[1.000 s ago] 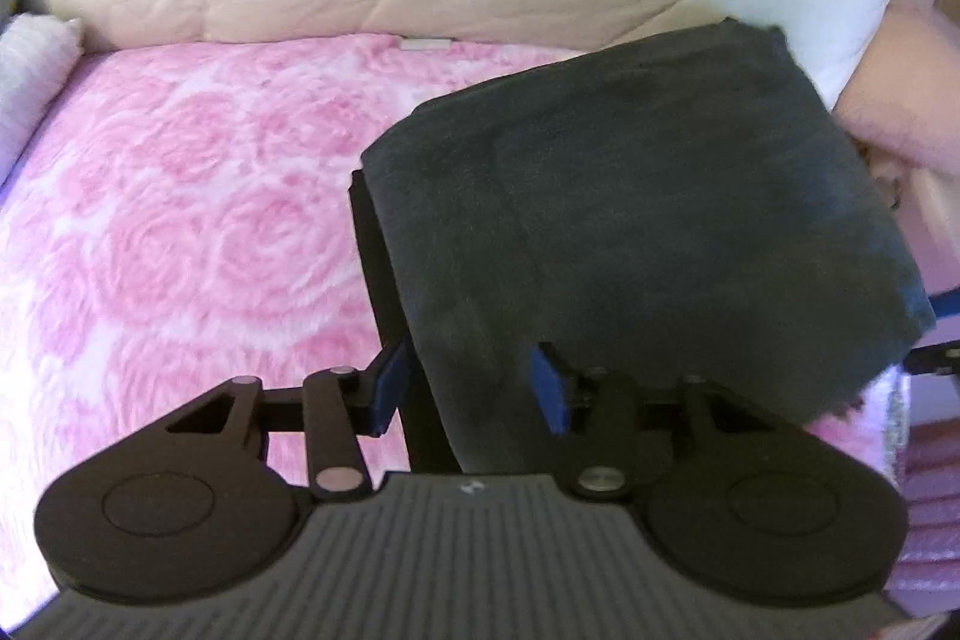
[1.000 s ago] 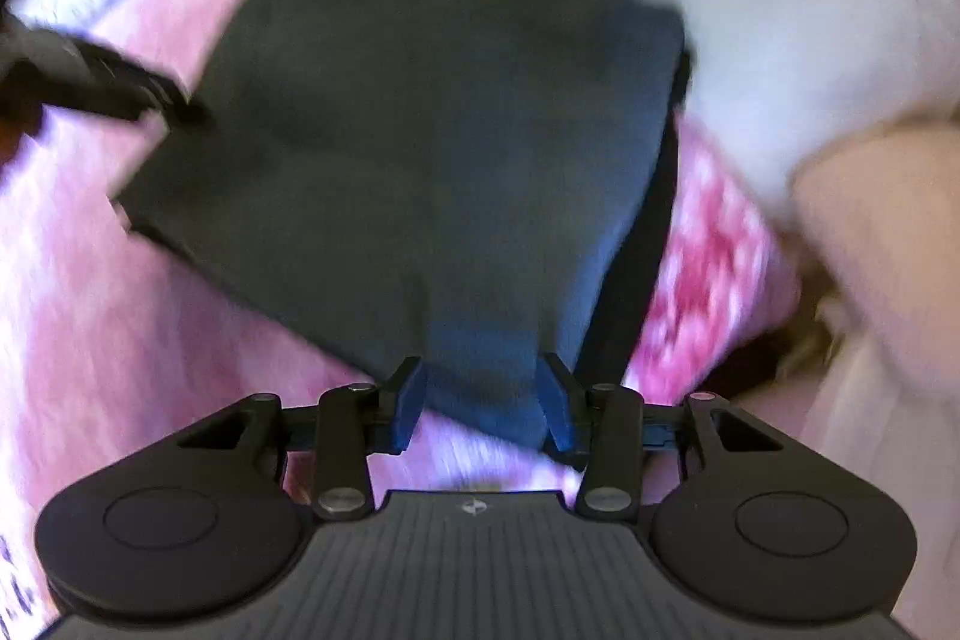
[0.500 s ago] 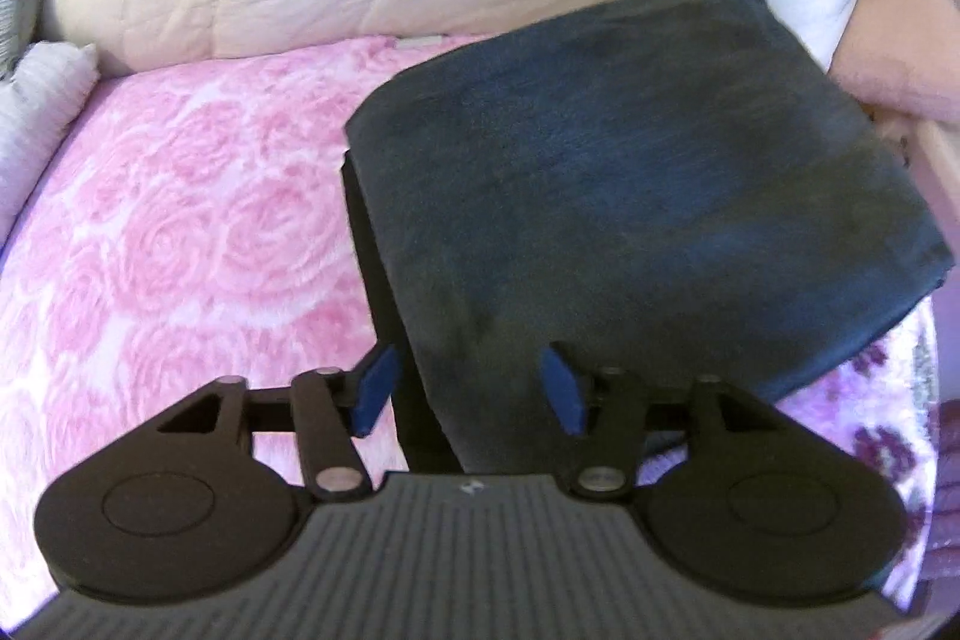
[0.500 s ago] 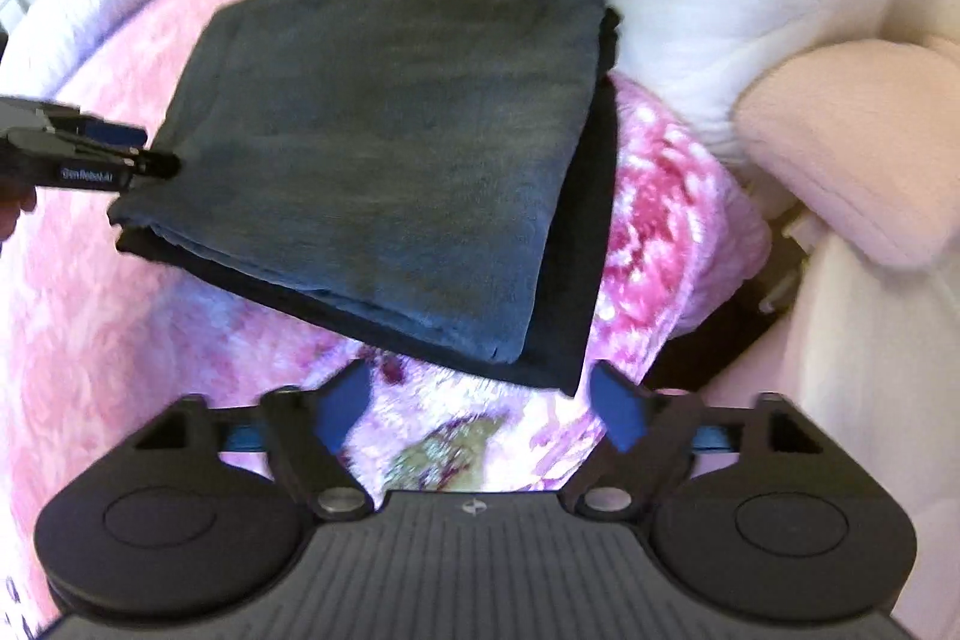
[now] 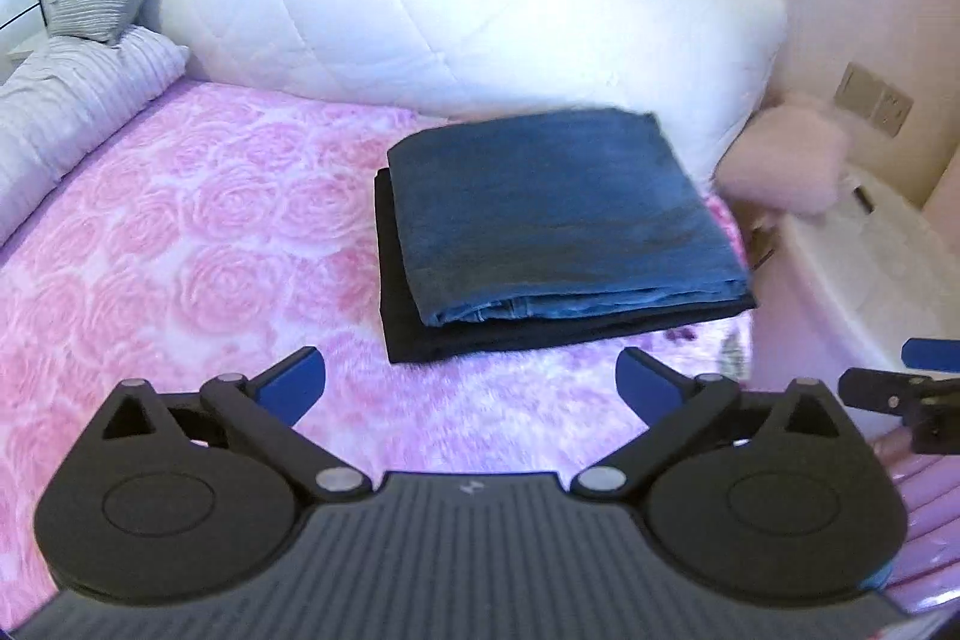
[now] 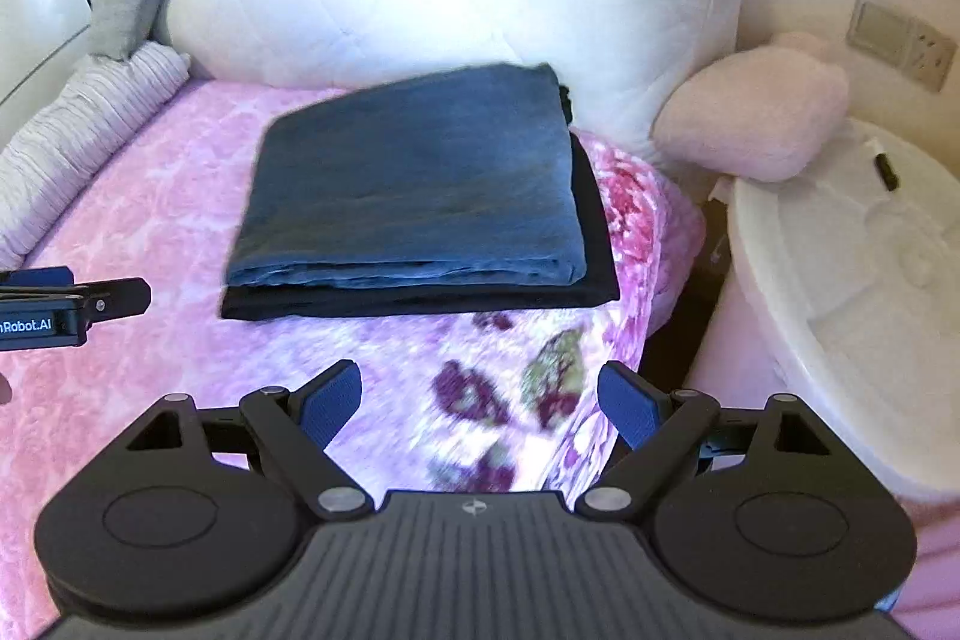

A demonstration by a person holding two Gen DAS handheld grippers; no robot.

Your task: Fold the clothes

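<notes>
In the left wrist view we see the left tongs [image 5: 471, 379] still spreading, now wide, with nothing between the blue pads [image 5: 294, 379]; only pink blanket [image 5: 180, 244] lies under them. The folded blue cloth [image 5: 552, 214] sits beyond, stacked on a folded black cloth [image 5: 399, 292], well apart from the tongs. The stack lies toward the bed's right edge, just before the white bolster [image 5: 468, 34]. Left of it the blanket is bare up to the striped roll [image 5: 66, 100]. At the far right the right tongs [image 5: 900, 388] show only in part.

In the right wrist view we see the right tongs [image 6: 480, 406] released, wide apart and grasping nothing. The blue cloth [image 6: 414, 184] rests squarely on the black one [image 6: 594, 232], whose right side shows past it. Right of the stack the blanket [image 6: 510, 388] drops over the bed's edge, with a dark gap before the white nightstand [image 6: 840, 280]. A pink cushion [image 6: 756, 112] leans there. The left tongs [image 6: 90, 304] enter at the left edge.
</notes>
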